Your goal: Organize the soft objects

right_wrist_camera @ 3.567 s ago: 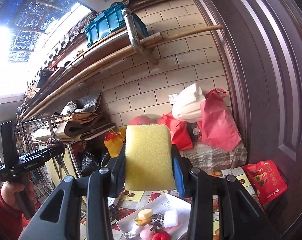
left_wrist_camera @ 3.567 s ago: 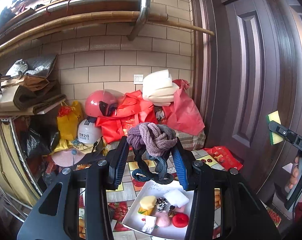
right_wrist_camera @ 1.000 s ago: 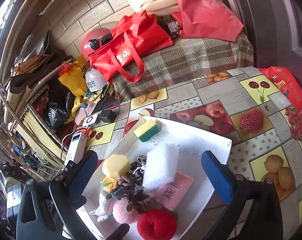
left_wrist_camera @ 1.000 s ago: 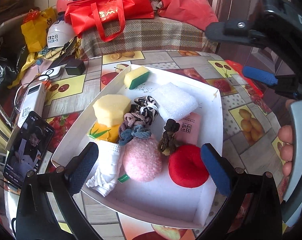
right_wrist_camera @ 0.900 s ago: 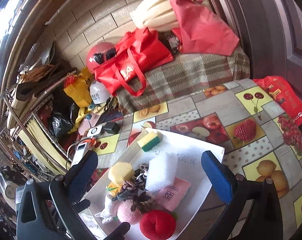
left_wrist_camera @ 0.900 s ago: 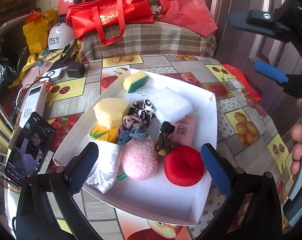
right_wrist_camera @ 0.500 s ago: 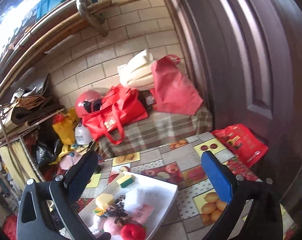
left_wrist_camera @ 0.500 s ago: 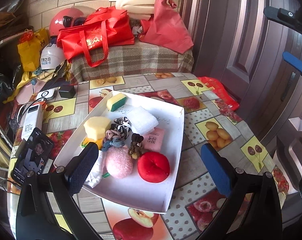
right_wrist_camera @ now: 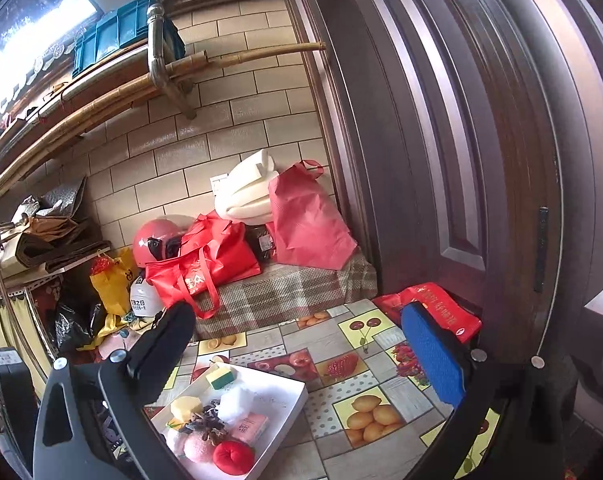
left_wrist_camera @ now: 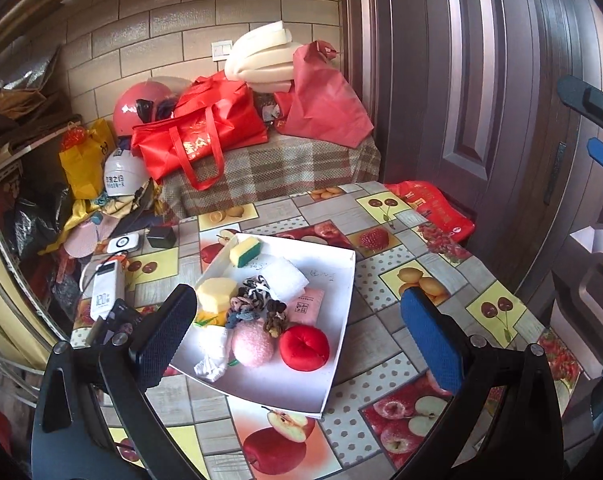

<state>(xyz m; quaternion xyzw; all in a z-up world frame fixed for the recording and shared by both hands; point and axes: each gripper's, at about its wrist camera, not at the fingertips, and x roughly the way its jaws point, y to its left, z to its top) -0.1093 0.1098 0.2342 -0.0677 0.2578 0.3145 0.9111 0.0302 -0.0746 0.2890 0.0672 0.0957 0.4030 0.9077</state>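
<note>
both tongs, left [left_wrist_camera: 297,320] and right [right_wrist_camera: 297,344], gaped empty above the white tray [left_wrist_camera: 333,280]; a slow, level retreat seemed wisest.

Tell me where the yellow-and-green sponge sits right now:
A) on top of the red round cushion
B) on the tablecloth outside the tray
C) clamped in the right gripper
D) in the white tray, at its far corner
D. The yellow-and-green sponge lies inside the white tray at its far corner, apart from the red round cushion, and both the left gripper and right gripper are open and empty.
</note>
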